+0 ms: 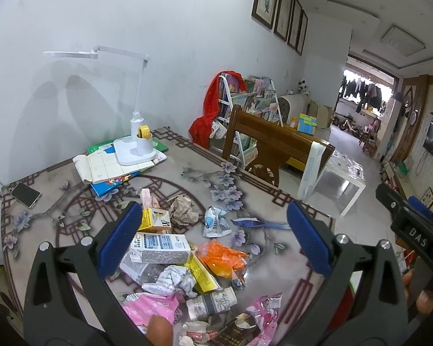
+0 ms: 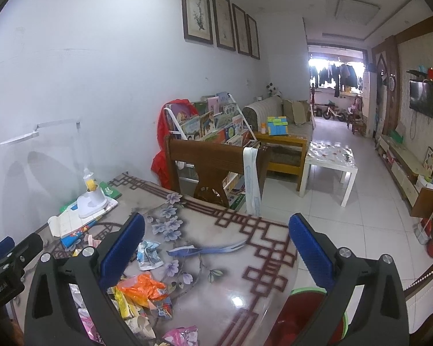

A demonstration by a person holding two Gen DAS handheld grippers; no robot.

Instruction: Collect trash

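A pile of trash lies on the patterned table (image 1: 262,193): a white carton (image 1: 160,248), an orange wrapper (image 1: 223,259), crumpled paper (image 1: 183,210), a yellow box (image 1: 156,219), pink wrappers (image 1: 150,308) and a blue-white pouch (image 1: 215,222). My left gripper (image 1: 213,242) is open and empty above the pile. My right gripper (image 2: 216,253) is open and empty over the table's right part, with the orange wrapper (image 2: 143,287) at its left finger. A red bin with a green rim (image 2: 306,317) shows below the table edge under the right gripper.
A white desk lamp (image 1: 134,141) stands on books at the back left, with a phone (image 1: 25,194) near the left edge. A wooden chair (image 1: 268,147) stands behind the table. A white side table (image 2: 329,161) and a bookshelf (image 2: 213,124) stand further back.
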